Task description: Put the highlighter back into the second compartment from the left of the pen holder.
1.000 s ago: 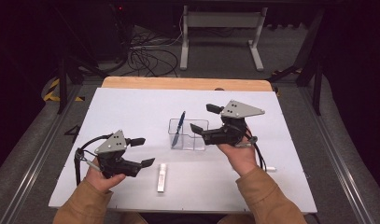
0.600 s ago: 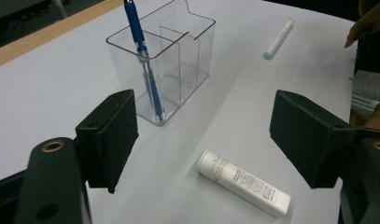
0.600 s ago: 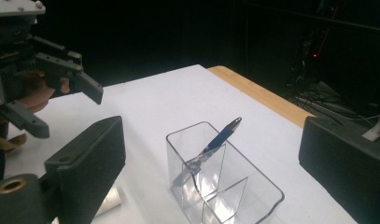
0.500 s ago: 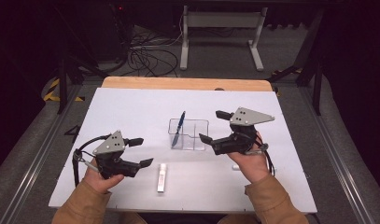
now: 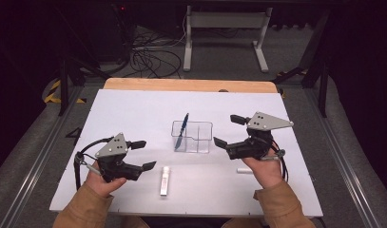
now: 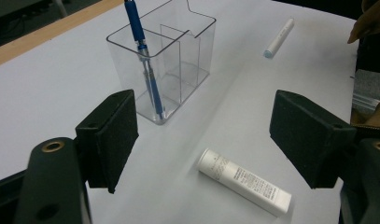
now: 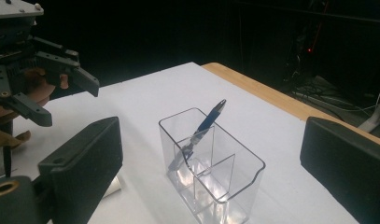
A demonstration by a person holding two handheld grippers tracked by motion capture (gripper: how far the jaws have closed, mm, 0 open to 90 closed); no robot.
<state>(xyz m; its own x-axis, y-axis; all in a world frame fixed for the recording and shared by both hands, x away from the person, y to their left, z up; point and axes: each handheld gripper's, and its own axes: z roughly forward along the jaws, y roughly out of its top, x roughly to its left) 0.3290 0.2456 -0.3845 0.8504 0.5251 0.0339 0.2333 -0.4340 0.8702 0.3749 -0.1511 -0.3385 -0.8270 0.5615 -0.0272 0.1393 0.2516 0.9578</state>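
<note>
A clear plastic organizer [image 5: 193, 137] stands mid-table, with a blue pen [image 5: 182, 129] leaning in its left compartment. A white tube [image 5: 164, 180] lies flat in front of it. My left gripper [image 5: 146, 154] hovers open to the left of the tube, holding nothing. In the left gripper view the tube [image 6: 243, 182] lies between the wide-apart jaws, with the organizer [image 6: 178, 70] and pen [image 6: 143, 56] beyond. My right gripper [image 5: 225, 130] is open and empty just right of the organizer. The right gripper view looks at the organizer [image 7: 215, 172] and pen [image 7: 199, 133].
A small white marker [image 5: 244, 170] lies by the right hand, and appears in the left gripper view as the marker [image 6: 278, 38]. The white table top [image 5: 134, 109] has a wooden strip [image 5: 191, 84] along its far edge. Cables and a metal stand lie on the floor behind.
My right gripper has drawn back to the right, away from the organizer, still open. The pen stays in the organizer. The left gripper has not moved.
</note>
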